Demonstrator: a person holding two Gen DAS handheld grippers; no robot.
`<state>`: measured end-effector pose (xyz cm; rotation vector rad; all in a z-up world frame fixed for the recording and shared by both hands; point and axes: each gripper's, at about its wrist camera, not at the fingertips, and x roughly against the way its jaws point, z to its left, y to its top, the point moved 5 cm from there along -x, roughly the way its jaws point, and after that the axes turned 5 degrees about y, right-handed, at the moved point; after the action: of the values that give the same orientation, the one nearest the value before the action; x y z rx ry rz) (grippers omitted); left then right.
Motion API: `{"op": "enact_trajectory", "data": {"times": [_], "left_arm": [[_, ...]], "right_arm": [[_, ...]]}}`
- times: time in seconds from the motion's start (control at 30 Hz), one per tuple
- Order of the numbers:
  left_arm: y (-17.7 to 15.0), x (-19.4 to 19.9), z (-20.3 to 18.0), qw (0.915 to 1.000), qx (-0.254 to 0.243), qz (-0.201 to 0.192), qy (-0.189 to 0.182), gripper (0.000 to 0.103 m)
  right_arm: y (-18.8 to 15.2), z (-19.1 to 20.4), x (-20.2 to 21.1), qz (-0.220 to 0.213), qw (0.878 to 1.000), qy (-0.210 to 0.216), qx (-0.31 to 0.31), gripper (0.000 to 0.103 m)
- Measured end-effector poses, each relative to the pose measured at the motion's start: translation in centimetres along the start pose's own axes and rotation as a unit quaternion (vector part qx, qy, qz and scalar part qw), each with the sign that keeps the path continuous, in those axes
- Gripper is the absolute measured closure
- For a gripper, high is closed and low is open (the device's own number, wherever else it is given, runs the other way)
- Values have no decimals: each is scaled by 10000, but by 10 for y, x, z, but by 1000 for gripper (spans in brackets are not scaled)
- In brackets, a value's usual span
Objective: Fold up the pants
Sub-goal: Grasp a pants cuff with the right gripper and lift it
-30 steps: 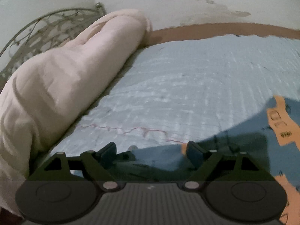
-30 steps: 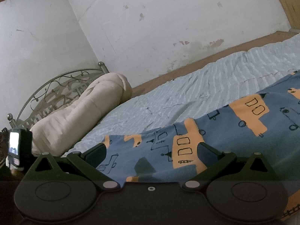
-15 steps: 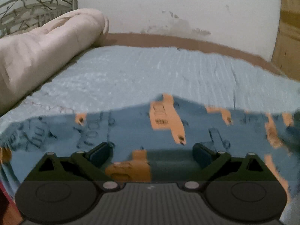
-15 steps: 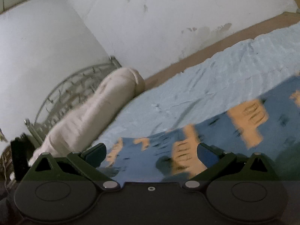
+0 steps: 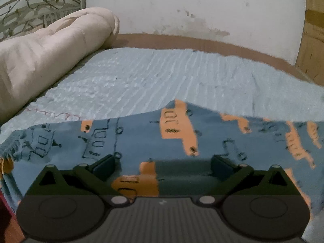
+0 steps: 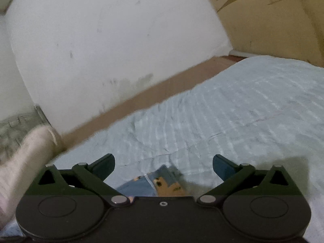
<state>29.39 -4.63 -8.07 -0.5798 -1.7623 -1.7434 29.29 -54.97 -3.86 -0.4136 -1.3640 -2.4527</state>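
The pants [image 5: 202, 141] are blue with orange and outlined vehicle prints and lie spread on the light blue bedspread [image 5: 162, 81]. My left gripper [image 5: 163, 163] is open and empty, hovering over the near part of the pants. My right gripper [image 6: 163, 164] is open and empty; only a small corner of the pants [image 6: 160, 184] shows between its fingers, low in the right wrist view, which is blurred.
A rolled cream duvet [image 5: 50, 48] lies along the left side of the bed by a metal headboard [image 5: 36, 8]. A white stained wall [image 5: 182, 6] runs behind the bed. A brown bed edge [image 6: 141, 99] lines it. Wooden panelling [image 6: 273, 16] stands at the right.
My right gripper has swung to the right and off the pants, so mostly bare bedspread now lies in front of it. My left gripper has turned over the pants and stays there.
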Motion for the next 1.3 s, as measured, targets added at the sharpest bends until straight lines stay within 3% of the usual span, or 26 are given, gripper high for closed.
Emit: {"op": "enact_trajectory", "data": {"times": [0.17,0.27,0.43,0.53,0.63,0.77,0.83,0.87,0.9,1.1,1.3], "left_arm": [[4,15,-23,9985,6,-367,-400,1],[-1,10,-37,9987,-210,-215,-423,1],[-14,3,-39,9991,-269,-94,-309,1],[-14,2,-39,9991,-315,-50,-279,1],[-13,2,-38,9990,-354,35,-267,1],[-11,4,-35,9990,-315,133,-298,1],[-8,8,-31,9988,-162,174,-429,1],[-6,10,-30,9985,-77,187,-516,1],[-4,13,-28,9979,9,203,-620,1],[4,26,-19,9909,534,202,-1219,1],[6,34,-12,9860,807,149,-1453,1]], "right_arm": [[-43,0,45,335,9988,204,-282,1],[-62,0,46,527,9977,172,-397,1],[-61,9,29,668,9964,90,-507,3],[-56,4,22,532,9950,-90,-842,14],[-54,-5,19,345,9918,-315,-1186,31],[-57,-15,18,239,9883,-716,-1327,67],[-57,-16,20,227,9880,-772,-1317,76],[-56,-12,20,219,9890,-765,-1247,85],[-54,-7,21,217,9907,-757,-1111,87],[-41,45,26,32,9972,-716,197,89],[-48,126,37,-109,9816,-268,1886,89]]}}
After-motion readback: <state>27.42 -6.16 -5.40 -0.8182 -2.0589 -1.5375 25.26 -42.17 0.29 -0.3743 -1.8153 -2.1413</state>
